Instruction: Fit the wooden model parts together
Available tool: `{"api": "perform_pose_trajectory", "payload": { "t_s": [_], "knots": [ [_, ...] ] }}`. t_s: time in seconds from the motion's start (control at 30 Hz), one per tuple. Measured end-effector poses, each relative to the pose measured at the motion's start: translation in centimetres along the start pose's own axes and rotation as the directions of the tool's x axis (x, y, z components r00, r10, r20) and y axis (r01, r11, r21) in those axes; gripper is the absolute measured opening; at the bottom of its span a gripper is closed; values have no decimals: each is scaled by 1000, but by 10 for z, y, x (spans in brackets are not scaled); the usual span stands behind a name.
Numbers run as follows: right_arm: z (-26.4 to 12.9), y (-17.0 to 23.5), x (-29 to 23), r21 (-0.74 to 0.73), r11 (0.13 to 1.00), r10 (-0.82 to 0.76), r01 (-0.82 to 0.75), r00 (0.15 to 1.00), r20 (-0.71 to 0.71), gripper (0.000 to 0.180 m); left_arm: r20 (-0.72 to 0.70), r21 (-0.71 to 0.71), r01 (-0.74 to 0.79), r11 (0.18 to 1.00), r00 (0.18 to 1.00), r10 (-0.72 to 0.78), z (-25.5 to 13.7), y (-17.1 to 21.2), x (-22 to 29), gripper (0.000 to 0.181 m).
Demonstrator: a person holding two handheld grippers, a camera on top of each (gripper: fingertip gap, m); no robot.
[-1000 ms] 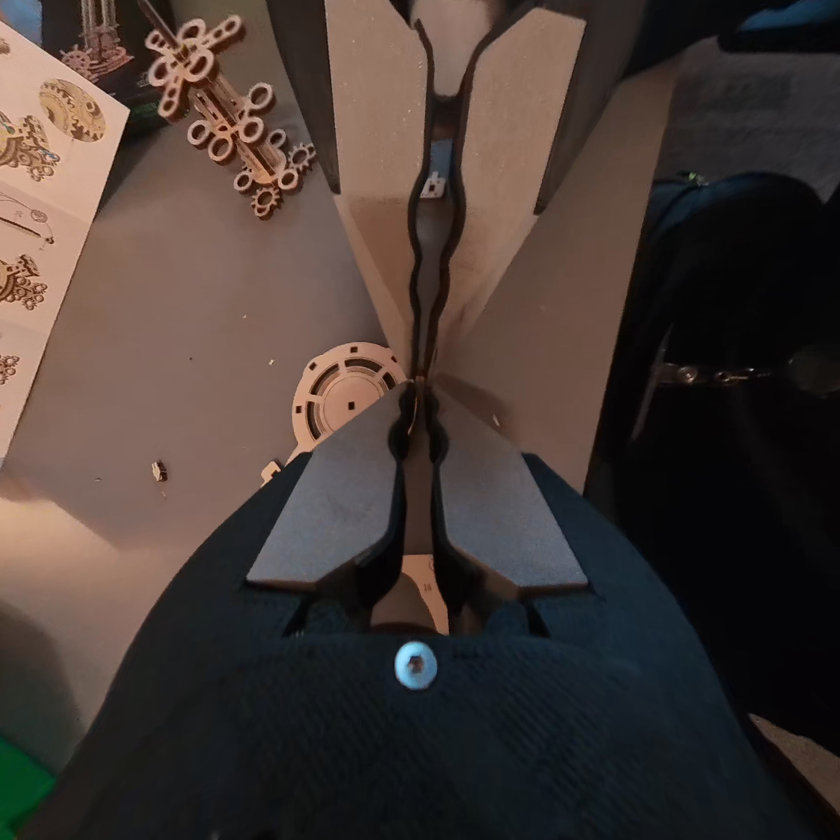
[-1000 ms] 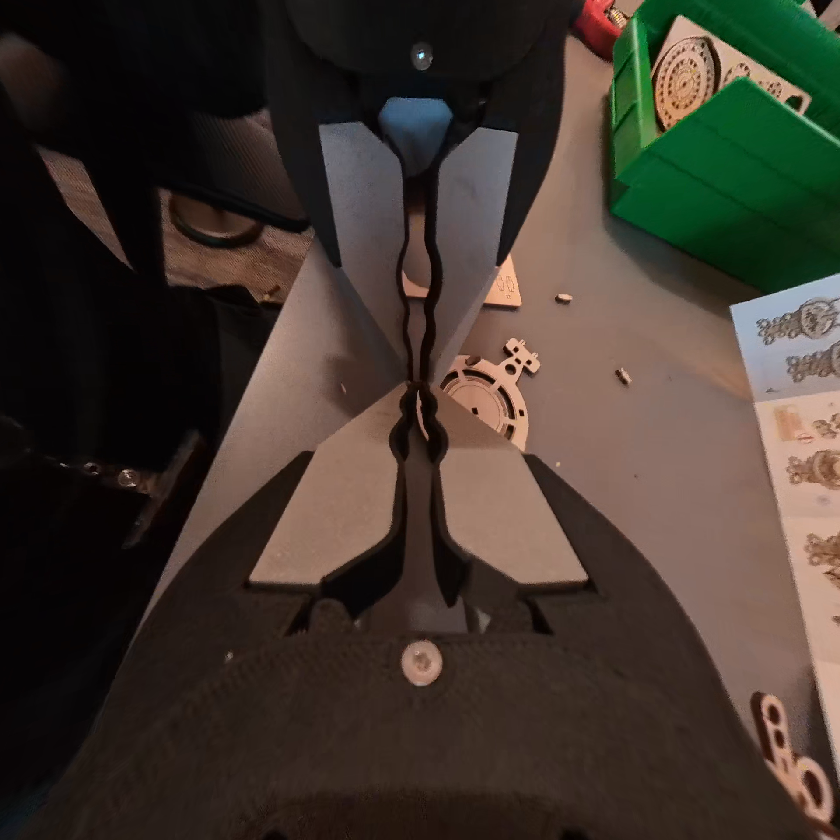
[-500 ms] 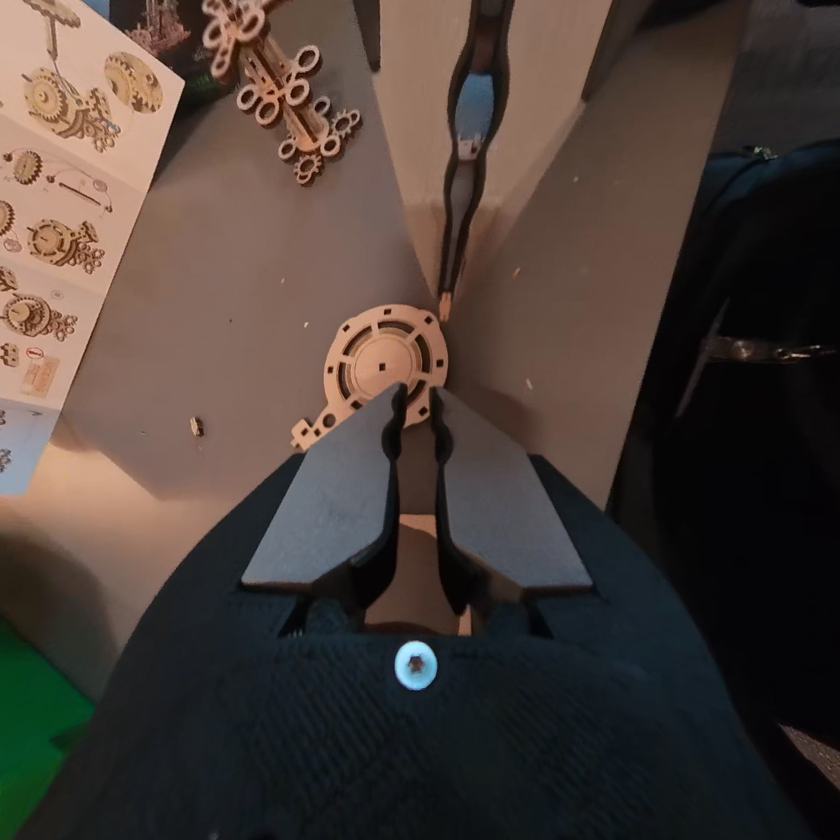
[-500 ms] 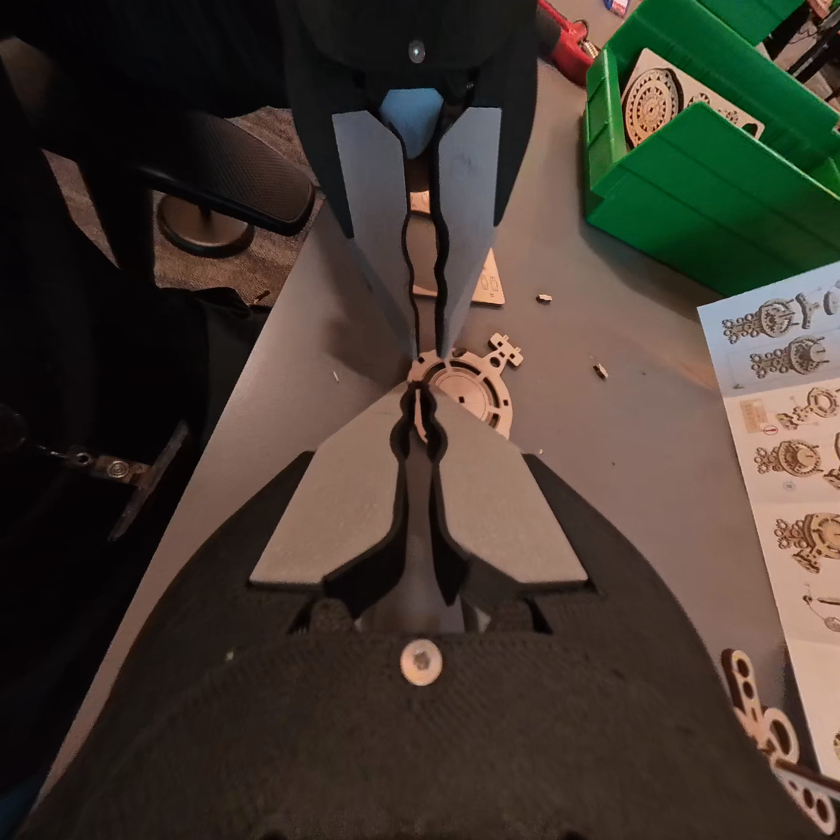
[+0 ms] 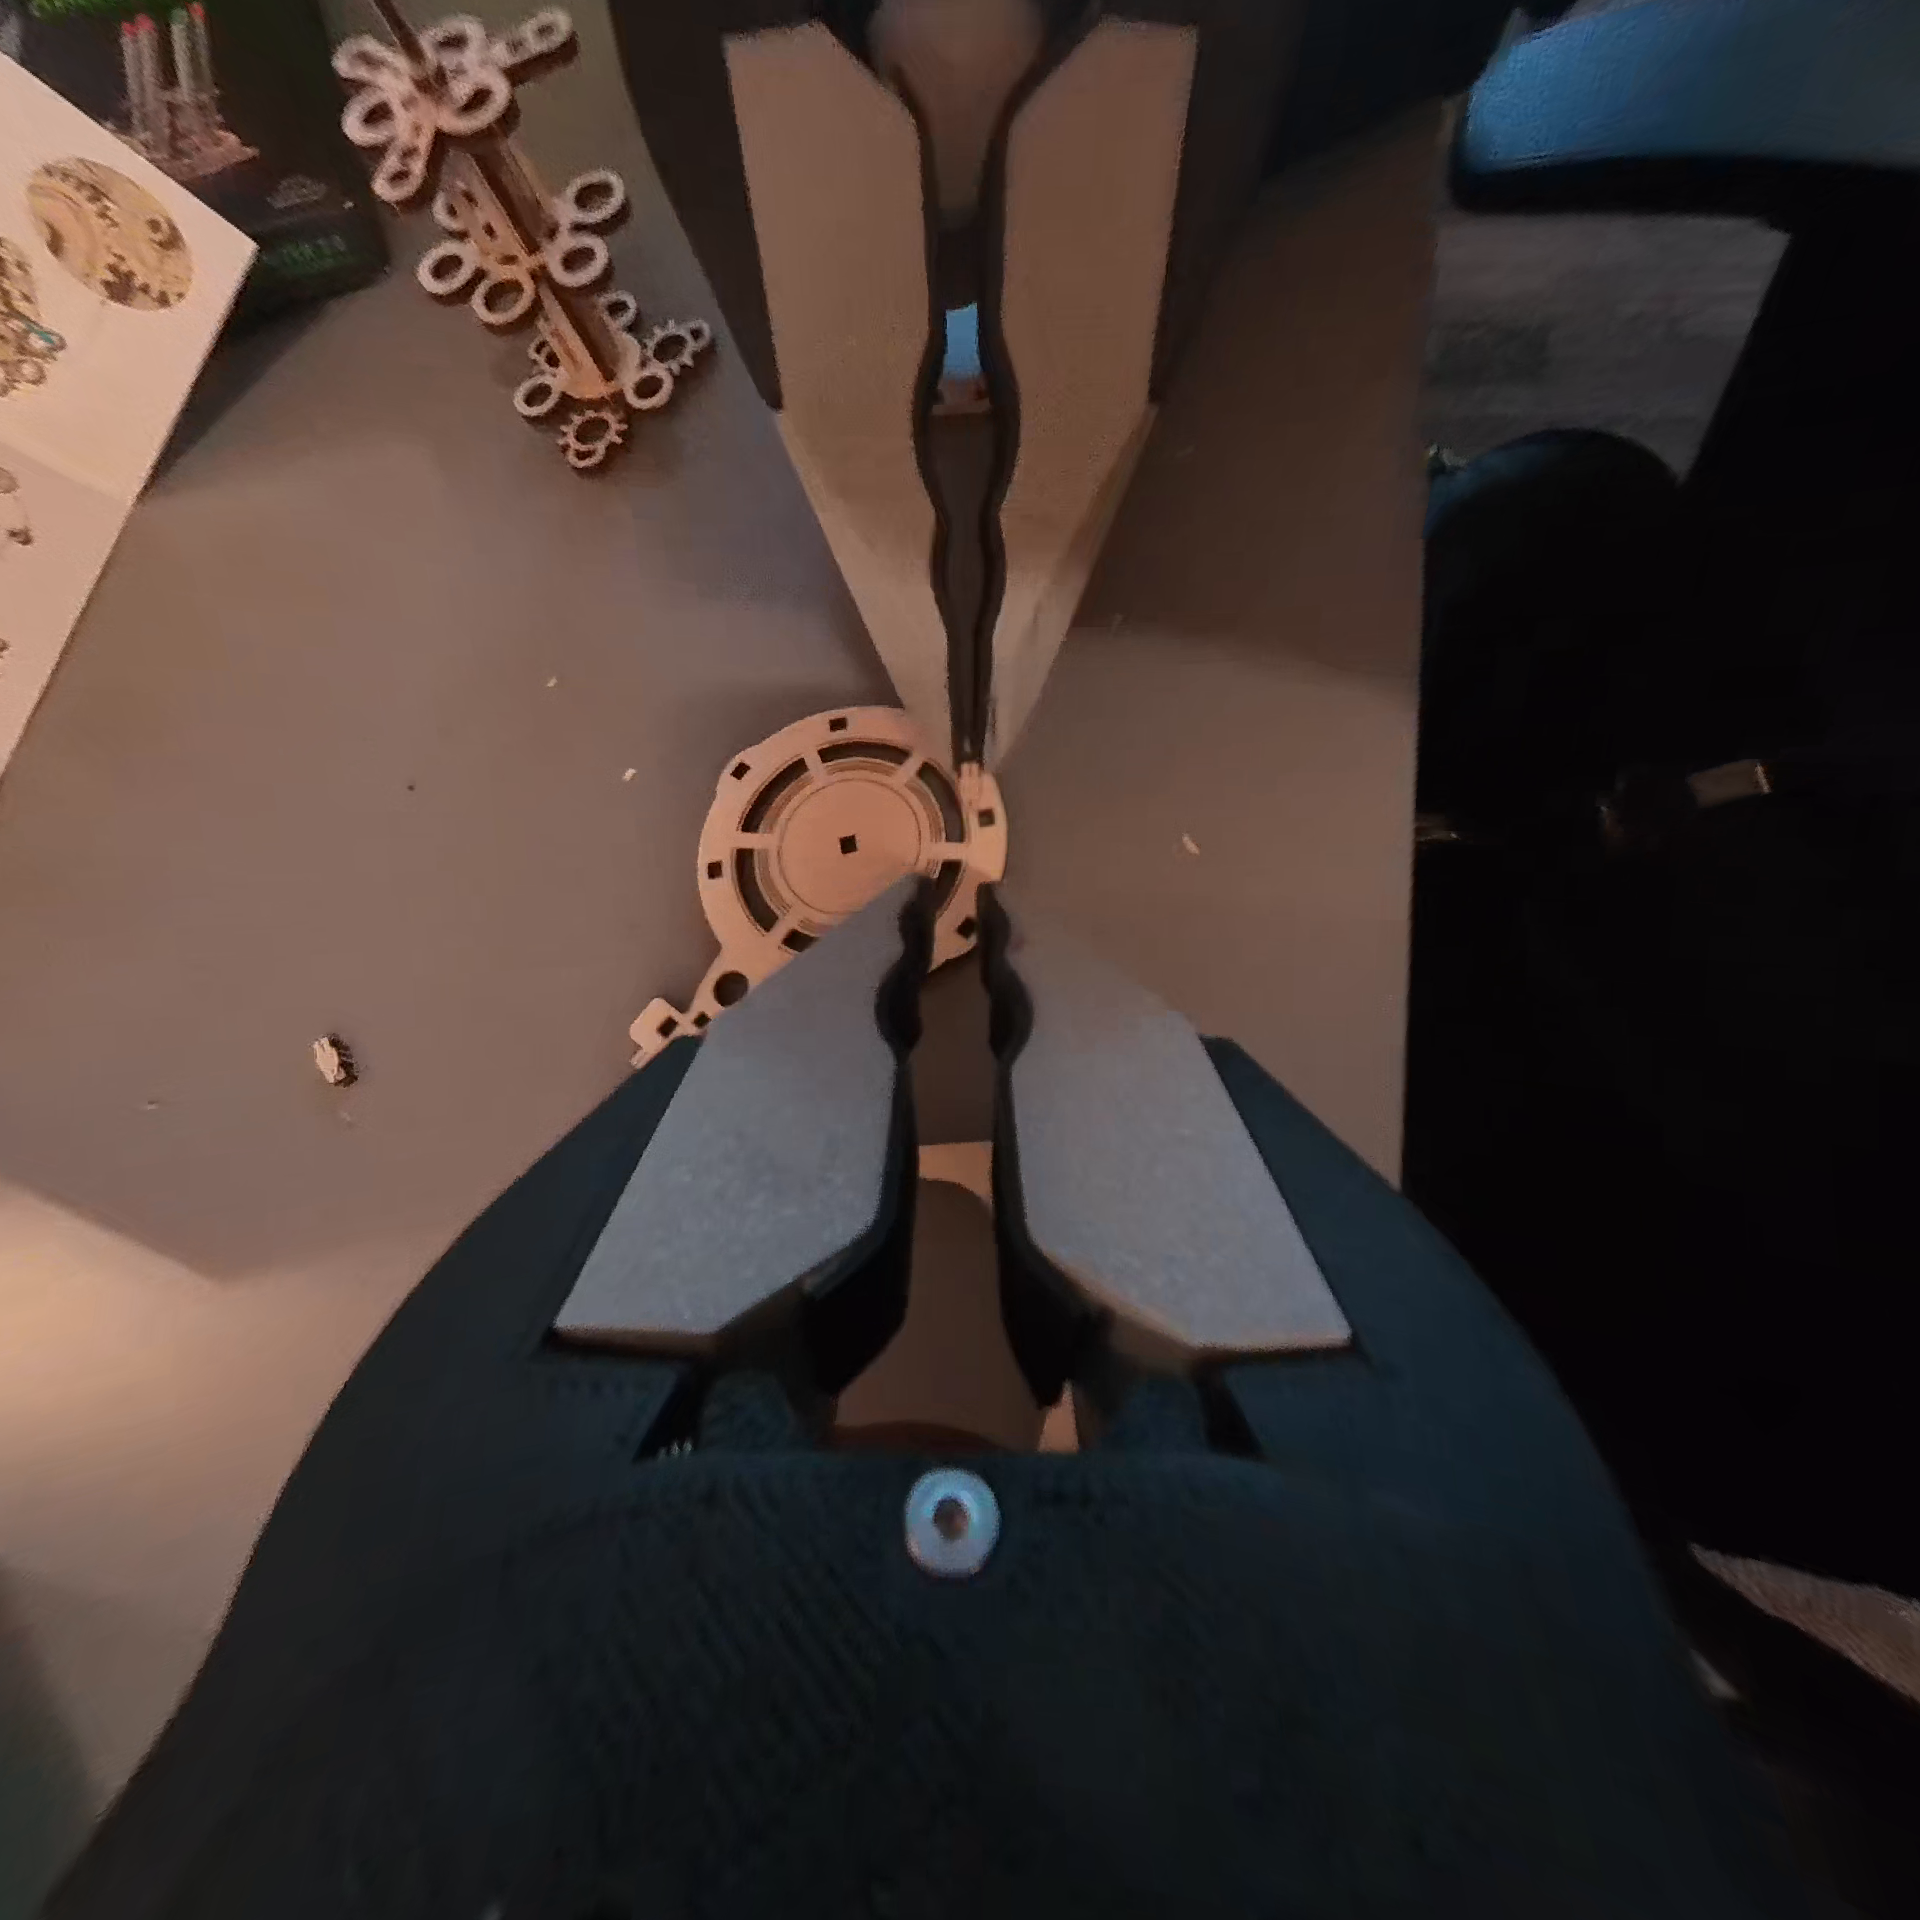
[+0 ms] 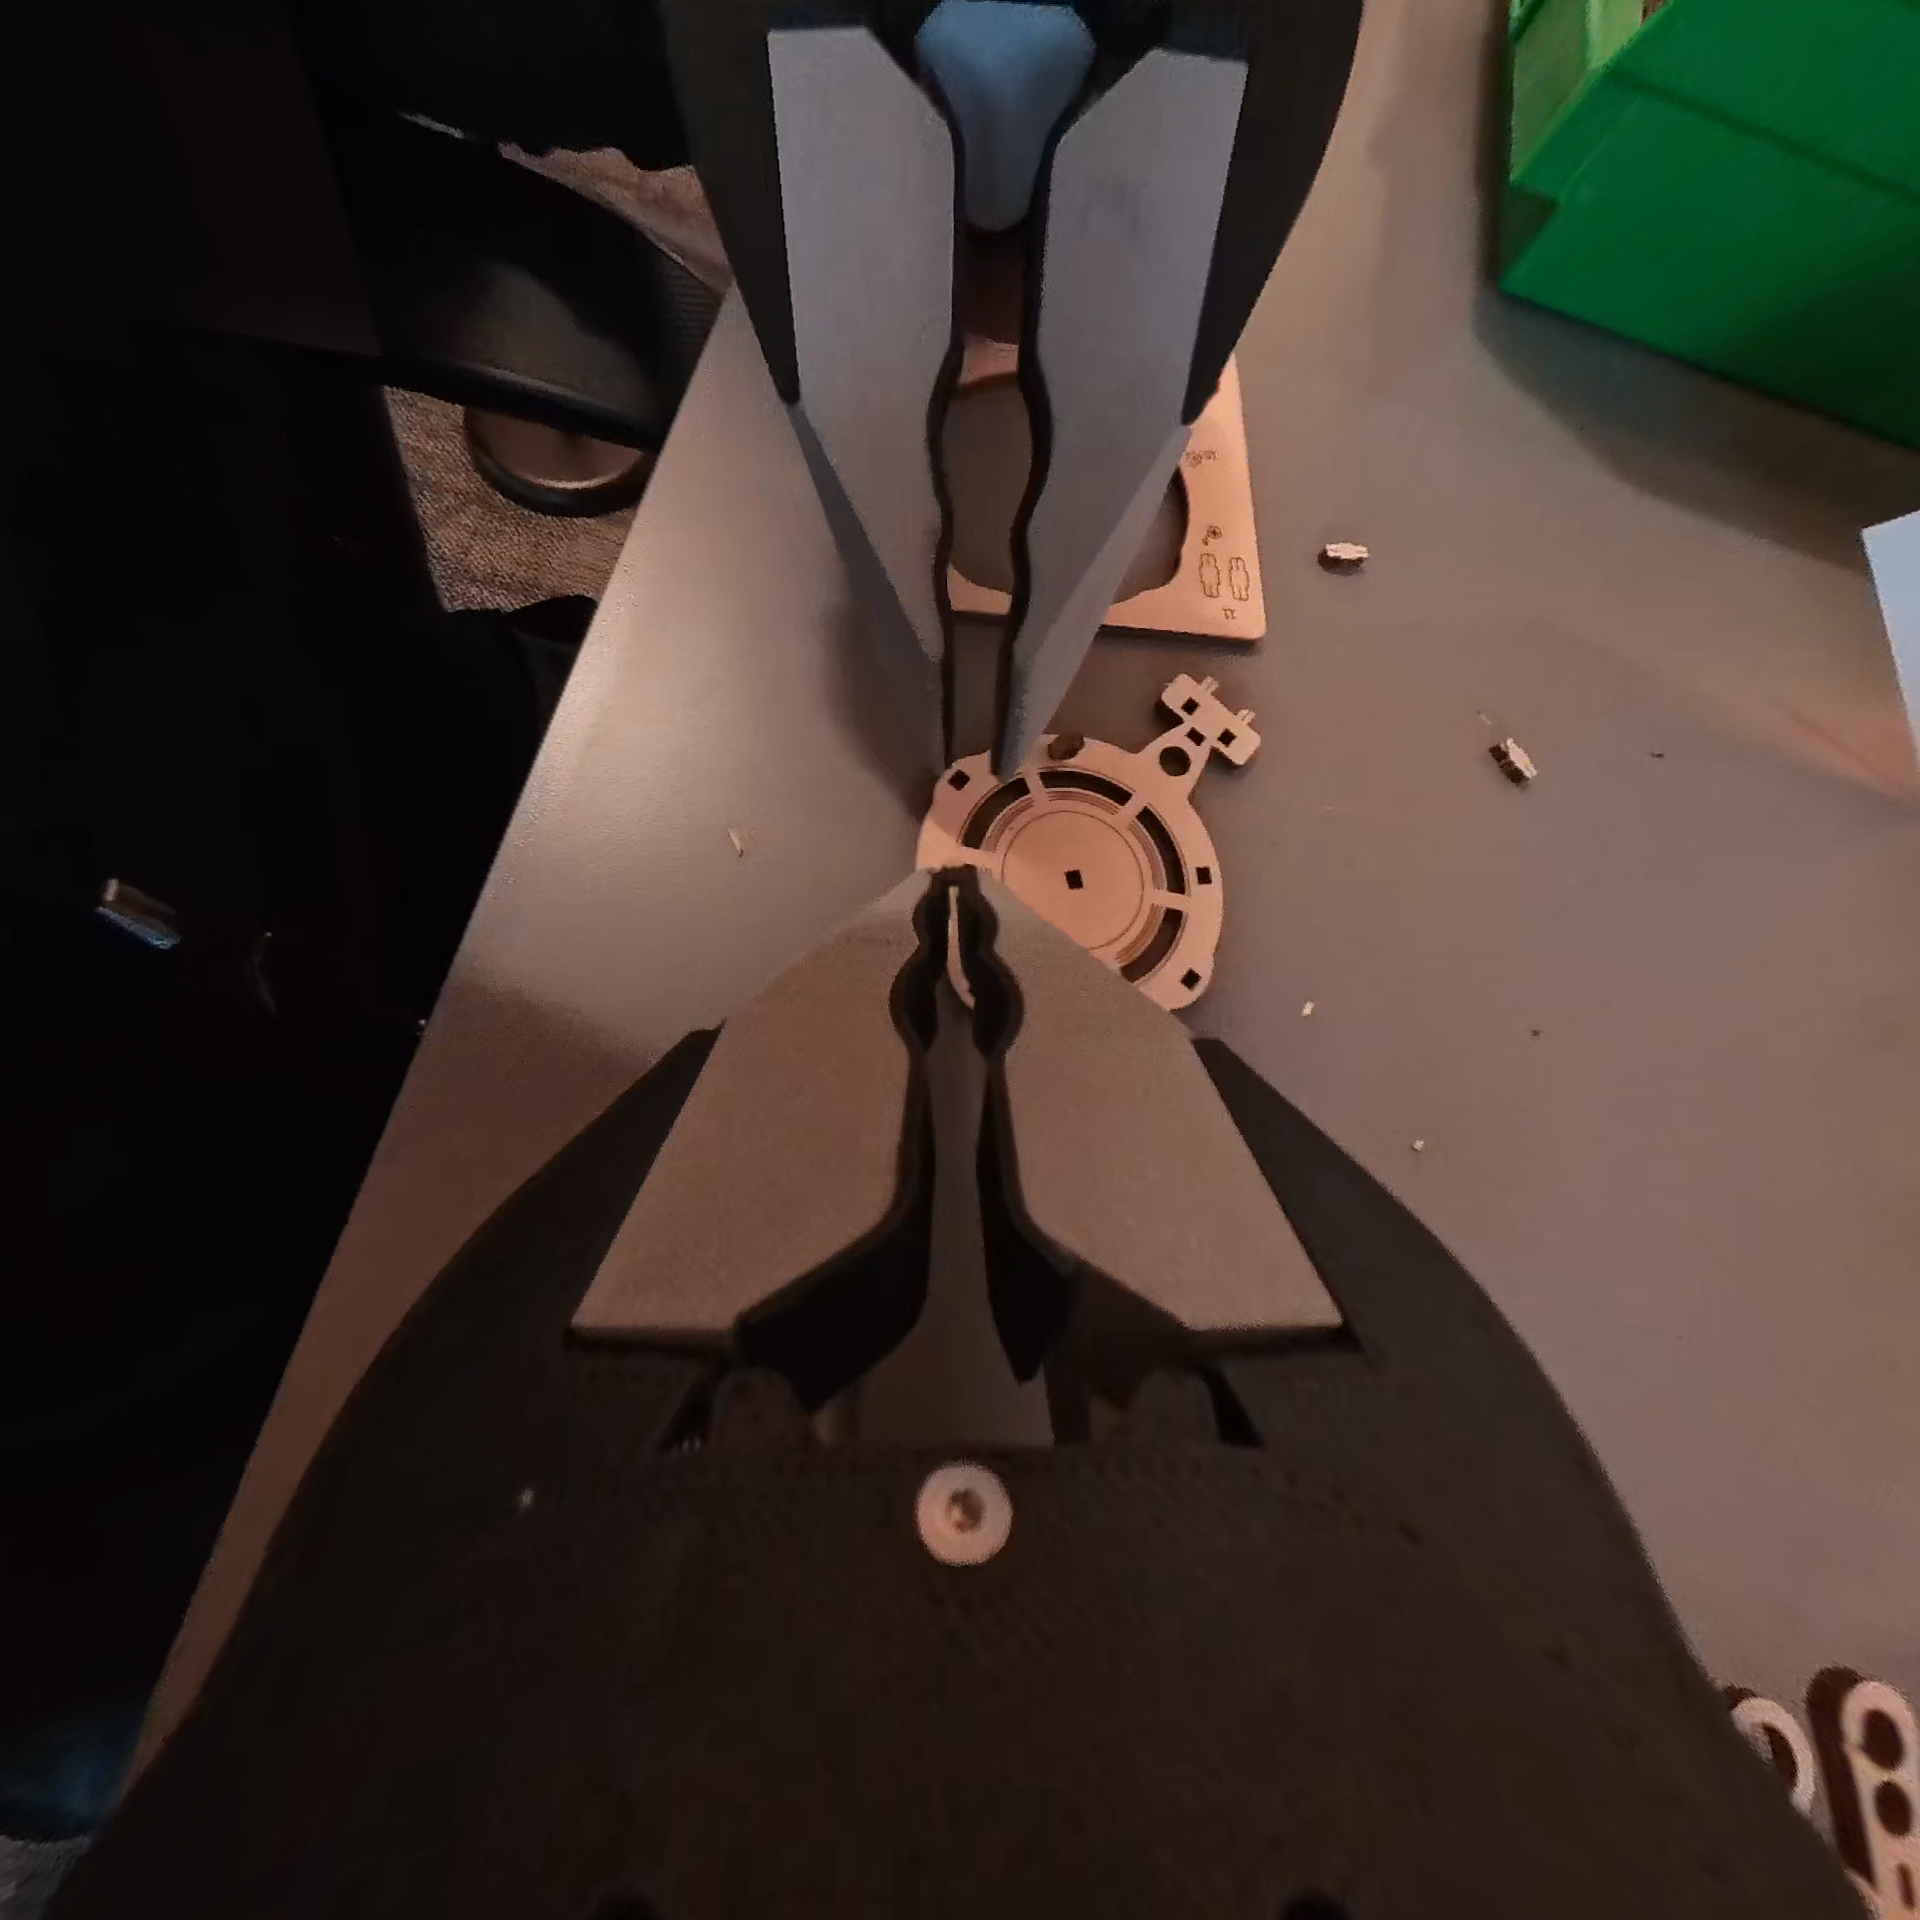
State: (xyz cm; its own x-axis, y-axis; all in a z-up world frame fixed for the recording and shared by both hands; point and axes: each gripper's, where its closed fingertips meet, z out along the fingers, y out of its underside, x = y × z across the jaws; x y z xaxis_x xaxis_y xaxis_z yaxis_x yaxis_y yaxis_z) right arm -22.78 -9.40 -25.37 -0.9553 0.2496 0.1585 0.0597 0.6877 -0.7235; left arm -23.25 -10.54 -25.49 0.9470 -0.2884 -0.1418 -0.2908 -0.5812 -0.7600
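Note:
A round wooden disc [image 5: 847, 842] with slots and a lug lies flat on the grey table [image 5: 416, 727]; it also shows in the right wrist view [image 6: 1081, 873]. My right gripper [image 6: 951, 894] is shut on a small wooden peg [image 6: 956, 930]. In the left wrist view it [image 5: 971, 753] comes down from the top and holds the peg [image 5: 971, 781] against the disc's rim. My left gripper [image 5: 951, 904] hovers over the disc's near edge, jaws a narrow gap apart and empty. The two grippers point at each other, tips close but apart.
An assembled wooden part with ring-shaped arms [image 5: 520, 239] lies at the back left beside a dark box [image 5: 208, 156] and an instruction sheet [image 5: 83, 312]. A plywood sheet with cut-outs [image 6: 1216, 582], loose wooden bits [image 6: 1512, 758] and green bins [image 6: 1714, 208] are near. The table edge [image 5: 1413, 935] is close. Both grippers' tips are close together, under 4 cm apart.
The tips met on the peg above the table a second ago. My left gripper let go and opened slightly. My right gripper brought the peg down to the disc's rim.

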Motion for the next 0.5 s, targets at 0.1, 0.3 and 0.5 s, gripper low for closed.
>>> {"api": "perform_pose_trajectory", "payload": {
  "t_s": [0.1, 0.3, 0.5],
  "knots": [
    [2, 6, -1, -24, 1000, 21, -20, 999, 35, 0, -39, -63, 2, 998, 999, -4, 7, 8, 3, 3],
    [-1, 5, 1, -49, 998, 49, -46, 996, 74, 0, -69, -56, 21, 998, 997, -25, 7, 6, 3, 3],
    [0, 7, 2, -102, 994, 54, -45, 995, 87, 0, -99, -19, 52, 998, 994, -54, 6, -1, 1, 4]
  ]
}}
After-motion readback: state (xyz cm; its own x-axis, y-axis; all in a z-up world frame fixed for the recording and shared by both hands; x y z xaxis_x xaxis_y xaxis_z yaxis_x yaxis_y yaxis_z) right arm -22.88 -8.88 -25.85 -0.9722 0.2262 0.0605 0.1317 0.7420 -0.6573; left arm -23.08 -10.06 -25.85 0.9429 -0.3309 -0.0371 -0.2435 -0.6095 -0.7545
